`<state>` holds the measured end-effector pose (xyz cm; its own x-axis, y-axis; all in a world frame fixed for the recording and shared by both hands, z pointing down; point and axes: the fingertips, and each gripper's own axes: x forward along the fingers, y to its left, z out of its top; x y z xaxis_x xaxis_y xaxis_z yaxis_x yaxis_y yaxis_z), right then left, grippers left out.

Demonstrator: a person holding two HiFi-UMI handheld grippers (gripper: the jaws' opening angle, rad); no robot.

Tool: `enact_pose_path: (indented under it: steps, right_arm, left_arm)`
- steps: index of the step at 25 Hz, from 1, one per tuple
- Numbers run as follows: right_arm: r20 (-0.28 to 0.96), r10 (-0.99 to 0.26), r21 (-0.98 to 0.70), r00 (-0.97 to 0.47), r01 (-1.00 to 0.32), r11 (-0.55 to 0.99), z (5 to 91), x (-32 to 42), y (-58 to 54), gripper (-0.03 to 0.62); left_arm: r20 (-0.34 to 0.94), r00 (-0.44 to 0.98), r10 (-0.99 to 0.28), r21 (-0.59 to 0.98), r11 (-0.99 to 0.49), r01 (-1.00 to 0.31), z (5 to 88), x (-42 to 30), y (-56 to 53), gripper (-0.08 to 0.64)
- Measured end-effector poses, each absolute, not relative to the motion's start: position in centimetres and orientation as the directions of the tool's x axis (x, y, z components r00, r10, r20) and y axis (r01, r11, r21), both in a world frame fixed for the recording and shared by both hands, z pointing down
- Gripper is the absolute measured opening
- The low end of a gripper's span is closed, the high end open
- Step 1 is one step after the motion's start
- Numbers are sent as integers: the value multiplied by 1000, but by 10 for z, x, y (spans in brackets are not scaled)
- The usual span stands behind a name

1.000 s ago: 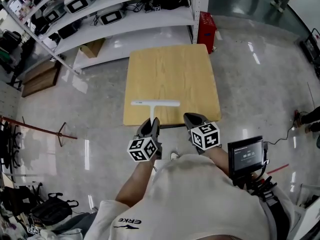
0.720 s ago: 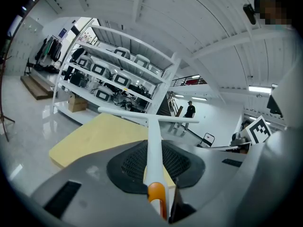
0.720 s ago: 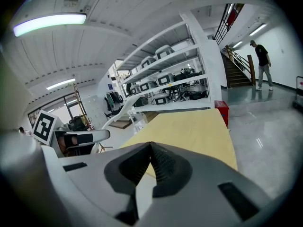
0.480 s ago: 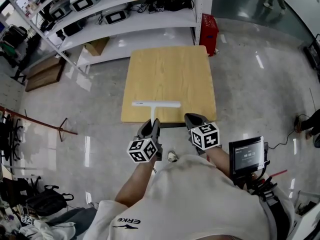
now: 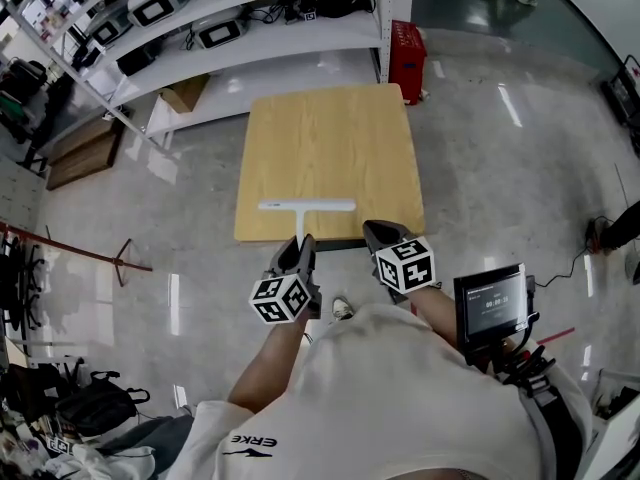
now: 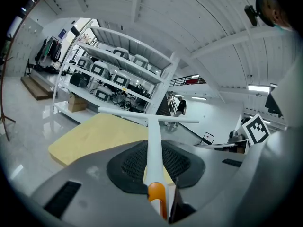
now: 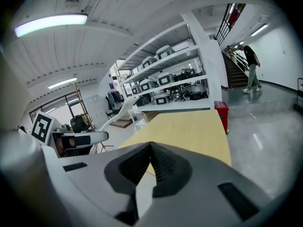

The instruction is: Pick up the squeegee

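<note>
The head camera sits above the person and faces steeply down from well off, so the table [image 5: 325, 148] fills the middle, the shelf rack [image 5: 230, 18] runs from 10 to 12 o'clock, and the left hand-held gripper [image 5: 303, 240] and right hand-held gripper [image 5: 372, 230] sit near 6 o'clock. Each gripper camera rides low and close behind its own jaws, looking almost level across the table toward the rack (the left one has the squeegee [image 6: 152, 141] dead centre). All three views share table and rack; the left gripper view catches the right cube [image 6: 258, 129] at 3 o'clock, the right gripper view the left cube [image 7: 41, 126] at 9 o'clock.
</note>
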<state>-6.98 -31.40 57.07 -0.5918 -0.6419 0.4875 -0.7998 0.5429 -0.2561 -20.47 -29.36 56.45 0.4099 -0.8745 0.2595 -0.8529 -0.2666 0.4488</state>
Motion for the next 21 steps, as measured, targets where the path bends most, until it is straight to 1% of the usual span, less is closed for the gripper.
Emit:
enact_pose_path:
  steps: [8, 21]
  right_arm:
    - [494, -642, -260, -587, -804, 535, 573, -62, -315, 5]
    - [504, -647, -254, -572, -814, 522, 567, -72, -323, 5]
  left_arm:
    - [264, 415, -871, 446, -271, -853, 564, -197, -296, 81]
    - [262, 430, -864, 454, -283, -845, 556, -207, -306, 81]
